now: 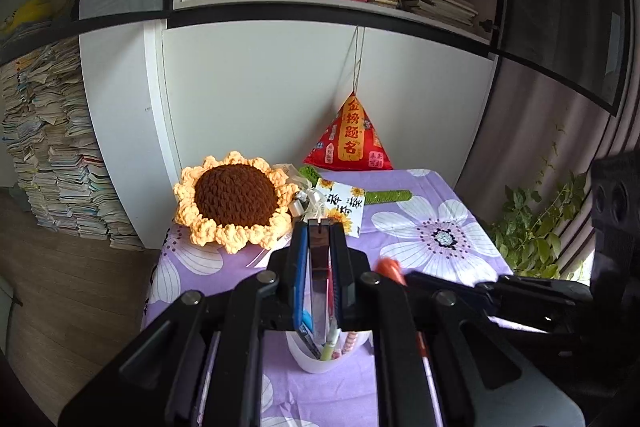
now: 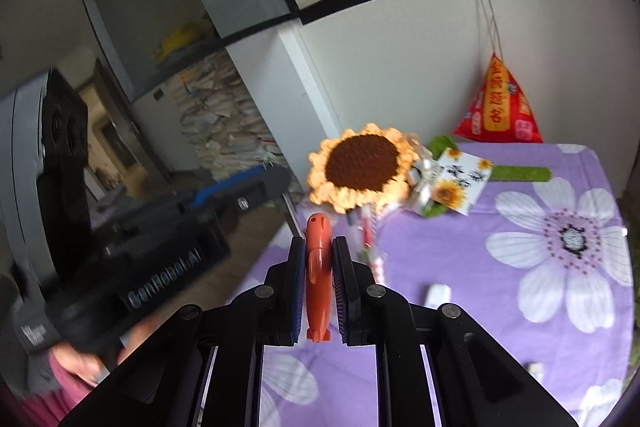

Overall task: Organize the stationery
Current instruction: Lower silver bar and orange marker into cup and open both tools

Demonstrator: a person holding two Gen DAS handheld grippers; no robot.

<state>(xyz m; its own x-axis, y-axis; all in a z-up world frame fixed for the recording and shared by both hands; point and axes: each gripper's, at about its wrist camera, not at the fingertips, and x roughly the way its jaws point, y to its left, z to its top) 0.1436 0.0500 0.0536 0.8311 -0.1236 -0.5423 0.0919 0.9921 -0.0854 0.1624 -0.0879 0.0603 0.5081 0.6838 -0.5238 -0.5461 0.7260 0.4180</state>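
Motion blur softens the right gripper (image 2: pixel 319 267) pinching an orange pen (image 2: pixel 318 283); left gripper (image 1: pixel 319 267) clamps a half-hidden clear ruler (image 1: pixel 320 291).

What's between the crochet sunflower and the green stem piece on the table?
A sunflower-printed card with ribbon-tied wrapping lies between the crochet sunflower and the green stem, clearest in the right wrist view.

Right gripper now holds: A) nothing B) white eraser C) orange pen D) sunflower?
C: the right gripper is shut on the orange pen, which stands between its fingers over the purple cloth.
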